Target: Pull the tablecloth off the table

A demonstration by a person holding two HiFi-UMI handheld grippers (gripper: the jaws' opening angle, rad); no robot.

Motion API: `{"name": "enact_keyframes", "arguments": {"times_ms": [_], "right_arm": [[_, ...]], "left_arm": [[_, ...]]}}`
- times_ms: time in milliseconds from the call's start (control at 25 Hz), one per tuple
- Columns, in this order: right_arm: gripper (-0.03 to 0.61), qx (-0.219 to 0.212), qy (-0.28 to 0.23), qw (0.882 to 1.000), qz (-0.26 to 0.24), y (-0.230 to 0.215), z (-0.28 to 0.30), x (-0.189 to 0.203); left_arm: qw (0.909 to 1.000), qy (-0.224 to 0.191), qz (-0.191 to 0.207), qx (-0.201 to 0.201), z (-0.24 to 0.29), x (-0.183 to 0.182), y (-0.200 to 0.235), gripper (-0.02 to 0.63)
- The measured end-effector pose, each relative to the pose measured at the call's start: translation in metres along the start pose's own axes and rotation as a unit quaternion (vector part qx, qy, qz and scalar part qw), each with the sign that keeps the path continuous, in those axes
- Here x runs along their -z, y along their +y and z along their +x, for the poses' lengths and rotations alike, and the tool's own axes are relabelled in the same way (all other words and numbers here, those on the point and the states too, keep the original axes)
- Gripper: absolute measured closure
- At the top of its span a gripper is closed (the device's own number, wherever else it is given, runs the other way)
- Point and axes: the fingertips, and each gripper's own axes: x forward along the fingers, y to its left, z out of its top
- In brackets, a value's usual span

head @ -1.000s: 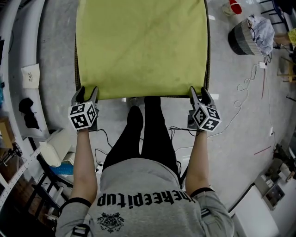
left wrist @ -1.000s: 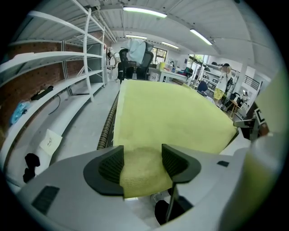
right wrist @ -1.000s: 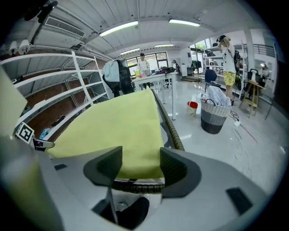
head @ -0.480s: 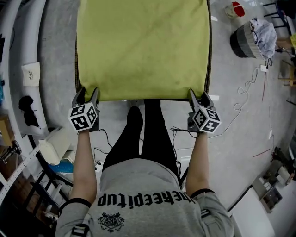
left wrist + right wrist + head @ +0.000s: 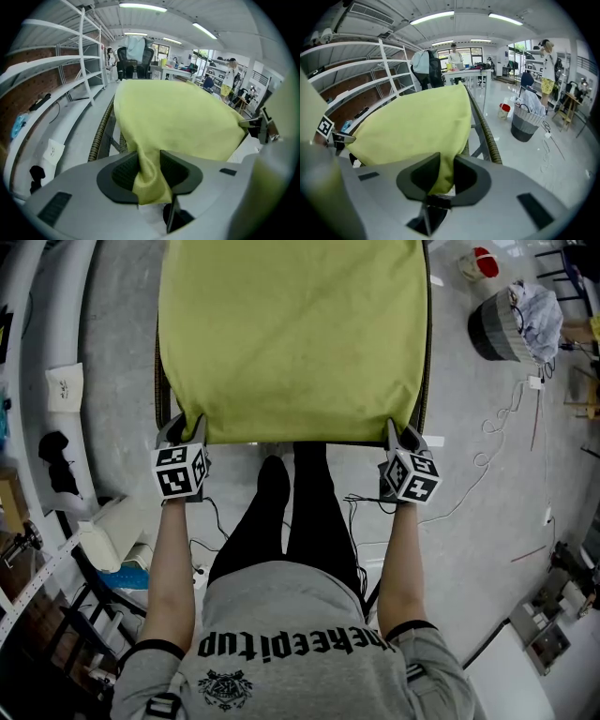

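- Left gripper: its dark jaws have just been closing and now pinch a gathered fold of the yellow-green woven tablecloth. The cloth is bunched between the pads and hangs a little below them.
- Right gripper: its jaws have likewise just been closing and are clamped on a hanging fold of the same tablecloth, with fabric filling the gap between the pads.
- In the head view, the left gripper grips the near-left corner and the right gripper the near-right corner. Each carries its black-and-white marker cube just behind the jaws.
- The tablecloth lies spread flat over the rectangular table. It covers the top, with its near edge drawn slightly inward between the two gripped corners.
- The table's dark braided rim shows along both long sides; it appears beside the cloth in the left gripper view and the right gripper view.
- The person's black-trousered legs stand at the near edge, between the two forearms.
- On the grey floor to the right stand a round grey basket of laundry and a small red-and-white container, well apart from the table.
- White shelving runs along the left side.
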Motion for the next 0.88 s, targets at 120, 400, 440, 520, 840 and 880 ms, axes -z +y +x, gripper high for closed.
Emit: {"name": "enact_keyframes", "arguments": {"times_ms": [120,400,440,520,840,880], "right_arm": [[0.537,-0.003,0.008,1.000,0.001,0.007,0.001,-0.002],[0.543,-0.015,-0.040,0.999,0.013,0.016,-0.026,-0.025],[0.543,-0.016,-0.048,0.999,0.009,0.018,-0.031,-0.029],[0.543,-0.017,-0.063,0.998,0.004,0.021,-0.041,-0.037],[0.545,-0.020,-0.099,0.995,-0.004,0.031,-0.079,-0.047],[0.545,-0.020,-0.101,0.995,-0.006,0.033,-0.084,-0.046]], "left_arm": [[0.9997,0.021,-0.007,0.008,0.003,-0.001,-0.006,0.553],[0.9995,-0.018,-0.017,0.022,-0.023,-0.021,-0.007,0.571],[0.9993,-0.030,-0.007,0.022,-0.028,-0.026,-0.009,0.571],[0.9985,-0.049,0.010,0.023,-0.039,-0.036,-0.011,0.572],[0.9950,-0.095,0.013,0.030,-0.080,-0.052,-0.010,0.572],[0.9946,-0.098,0.015,0.030,-0.085,-0.052,-0.009,0.572]]}}
